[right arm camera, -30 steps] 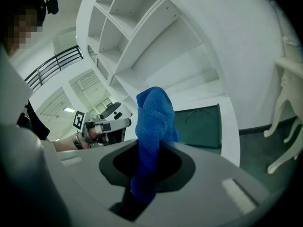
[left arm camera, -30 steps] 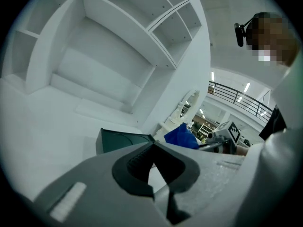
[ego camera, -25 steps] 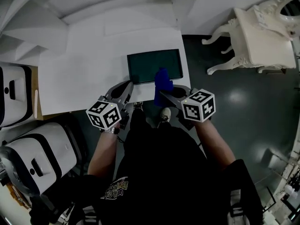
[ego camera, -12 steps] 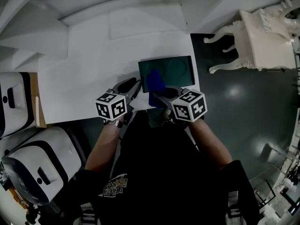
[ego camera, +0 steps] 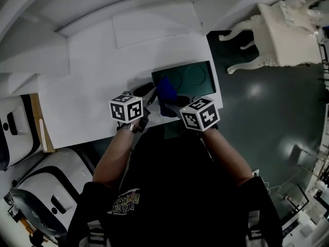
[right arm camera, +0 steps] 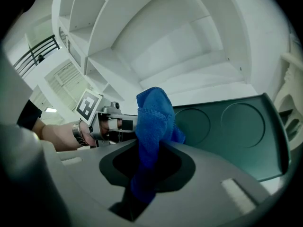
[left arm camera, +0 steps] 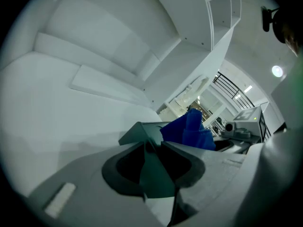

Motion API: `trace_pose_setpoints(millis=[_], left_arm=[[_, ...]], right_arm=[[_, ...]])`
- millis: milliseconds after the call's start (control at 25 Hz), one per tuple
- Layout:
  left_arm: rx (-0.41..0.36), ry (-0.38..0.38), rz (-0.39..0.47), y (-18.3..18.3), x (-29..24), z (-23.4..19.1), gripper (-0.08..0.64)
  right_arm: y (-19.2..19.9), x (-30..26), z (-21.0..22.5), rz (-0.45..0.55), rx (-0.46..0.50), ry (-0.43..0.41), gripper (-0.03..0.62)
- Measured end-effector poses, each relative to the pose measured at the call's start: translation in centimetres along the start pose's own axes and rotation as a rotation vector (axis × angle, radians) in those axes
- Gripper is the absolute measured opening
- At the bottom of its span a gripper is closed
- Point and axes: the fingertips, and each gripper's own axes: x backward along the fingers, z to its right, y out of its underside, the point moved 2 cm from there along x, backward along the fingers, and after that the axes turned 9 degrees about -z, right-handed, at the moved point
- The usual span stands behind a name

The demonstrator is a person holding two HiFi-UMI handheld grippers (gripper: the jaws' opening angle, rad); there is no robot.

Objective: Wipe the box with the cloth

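A flat dark green box [ego camera: 193, 77] with two round recesses in its top lies at the right end of the white table [ego camera: 87, 81]. My left gripper [ego camera: 148, 92] is at the box's near-left corner. In the left gripper view its jaws are shut on the thin green edge of the box [left arm camera: 150, 167]. My right gripper [ego camera: 172, 102] is shut on a blue cloth [ego camera: 165, 90], which stands up from the jaws over the box's near-left part. In the right gripper view the cloth [right arm camera: 154, 119] rises in front of the box [right arm camera: 232, 131], with the left gripper [right arm camera: 110, 122] beyond it.
A flat white board [ego camera: 154, 22] lies at the back of the table. A white ornate chair [ego camera: 288, 30] stands on the dark floor [ego camera: 267, 112] to the right. White and black machines [ego camera: 36, 199] stand at the left, beside the person.
Both grippers have moved forward to the box. The cloth went from the box's near edge to over its near-left part. The left gripper has closed in on the box's corner.
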Motion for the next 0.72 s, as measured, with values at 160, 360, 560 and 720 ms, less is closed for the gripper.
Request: trace_pose_setpoints(millis=[160, 360, 560, 720], left_arm=[[0.001, 0.030, -0.020, 0.0, -0.4, 0.0, 0.101], [0.006, 0.053, -0.030, 0.0, -0.5, -0.1, 0.103], [0.000, 0.055, -0.027, 0.1, -0.5, -0.1, 0.103], [-0.010, 0.052, -0.026, 0.2, -0.3, -0.2, 0.103]], right_arm=[[-0.2, -1.0, 0.2, -0.009, -0.012, 0.011, 0.097], [-0.3, -2.0, 0.7, -0.032, -0.019, 0.033, 0.097], [-0.2, -2.4, 1.0, -0.051, -0.028, 0.046, 0.097], [-0.2, -2.5, 1.3, -0.056, -0.042, 0.062, 0.097]])
